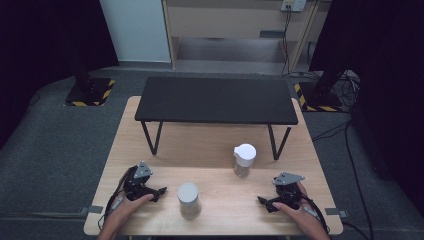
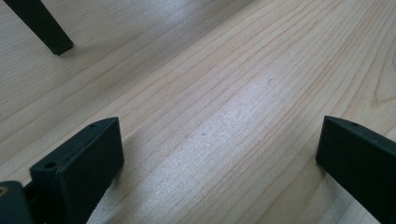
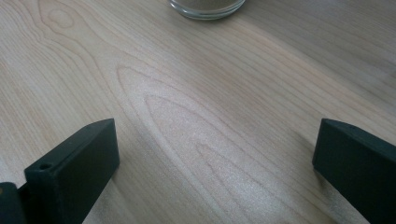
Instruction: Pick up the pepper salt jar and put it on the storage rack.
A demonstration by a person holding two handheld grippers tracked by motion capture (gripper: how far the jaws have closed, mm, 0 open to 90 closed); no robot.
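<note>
Resting on pale wooden table [image 1: 215,150], left gripper [image 1: 159,191] and right gripper [image 1: 262,201] jaws spread, empty. Likely next: approach white-lidded clear glass jar [image 1: 189,200] squarely, centred.

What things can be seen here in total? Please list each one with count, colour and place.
table: 1, light wood, middle of the high view.
shelf: 1, black, on thin legs, standing on the far half of the table.
jar with grey lid: 1, clear glass, near edge of the table, close to the left gripper.
jar with white lid: 1, clear glass, right of centre, in front of the shelf's right leg.
floor: grey, around the table.
cabinet: 1, pale wood, behind the table.
left gripper: 1, black, jaws wide apart over bare wood, held in the left hand.
right gripper: 1, black, jaws wide apart over bare wood, held in the right hand.
</note>
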